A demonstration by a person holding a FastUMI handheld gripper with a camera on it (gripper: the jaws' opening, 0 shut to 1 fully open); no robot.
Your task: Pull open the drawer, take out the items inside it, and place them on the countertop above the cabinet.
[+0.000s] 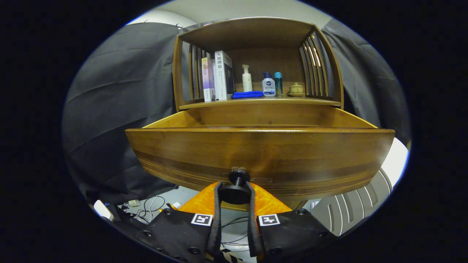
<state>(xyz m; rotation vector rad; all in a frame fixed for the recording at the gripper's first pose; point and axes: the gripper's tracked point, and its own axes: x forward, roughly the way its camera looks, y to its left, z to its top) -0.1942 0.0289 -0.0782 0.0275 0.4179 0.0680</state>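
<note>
The wooden drawer [259, 153] stands pulled out toward me, its front panel wide across the view. A dark round knob [235, 193] sticks out of the panel's lower middle. My gripper [234, 190] is shut on that knob, one finger pressing each side of its disc. The drawer's front wall hides whatever lies inside; I see just the far inner wall. Above the drawer is the countertop [259, 102] of the cabinet, under an open shelf hood.
On the countertop stand books [217, 76], a folded blue cloth [248, 94], a white pump bottle [247, 78], a blue-capped pump bottle [268, 84], a teal bottle [278, 84] and a small lidded pot [296, 89]. Cables [150, 208] lie on the floor below, to the left.
</note>
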